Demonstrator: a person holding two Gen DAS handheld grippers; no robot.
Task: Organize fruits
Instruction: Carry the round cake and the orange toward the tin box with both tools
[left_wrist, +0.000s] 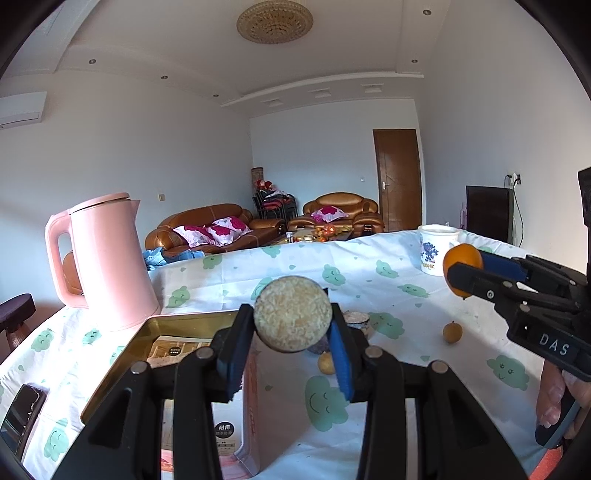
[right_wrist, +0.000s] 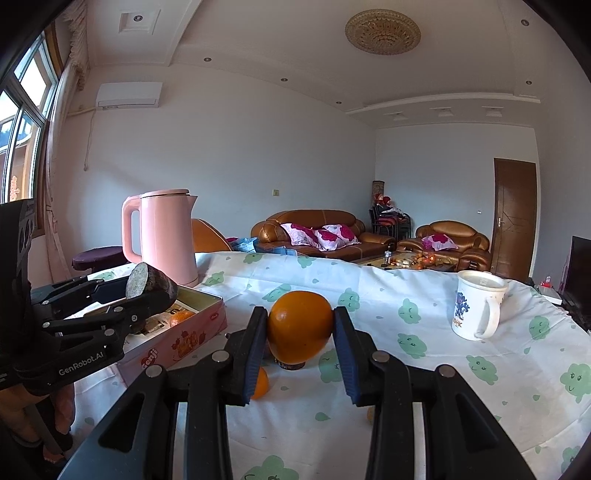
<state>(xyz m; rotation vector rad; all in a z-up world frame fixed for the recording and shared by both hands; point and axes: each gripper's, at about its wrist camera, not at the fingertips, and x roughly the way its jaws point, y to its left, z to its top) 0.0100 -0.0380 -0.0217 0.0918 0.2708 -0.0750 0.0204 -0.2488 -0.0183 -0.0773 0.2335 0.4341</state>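
My left gripper (left_wrist: 293, 325) is shut on a cut piece of dark-skinned produce with a pale round cut face (left_wrist: 293, 314), held above the open gold-lined tin box (left_wrist: 177, 325). It also shows in the right wrist view (right_wrist: 149, 291), above the pink tin (right_wrist: 184, 332). My right gripper (right_wrist: 301, 328) is shut on a large orange (right_wrist: 300, 325), held above the table; it appears in the left wrist view (left_wrist: 463, 269). A small orange (right_wrist: 179, 317) lies inside the tin. Small yellow fruits (left_wrist: 452, 331) (left_wrist: 326, 363) lie on the cloth.
A pink kettle (left_wrist: 107, 258) stands behind the tin at the back left. A white mug (right_wrist: 476, 306) stands at the back right. Another orange (right_wrist: 260, 384) and a dark cut piece (right_wrist: 291, 365) sit on the cloud-patterned tablecloth (right_wrist: 424, 369). A phone (left_wrist: 20, 410) lies left.
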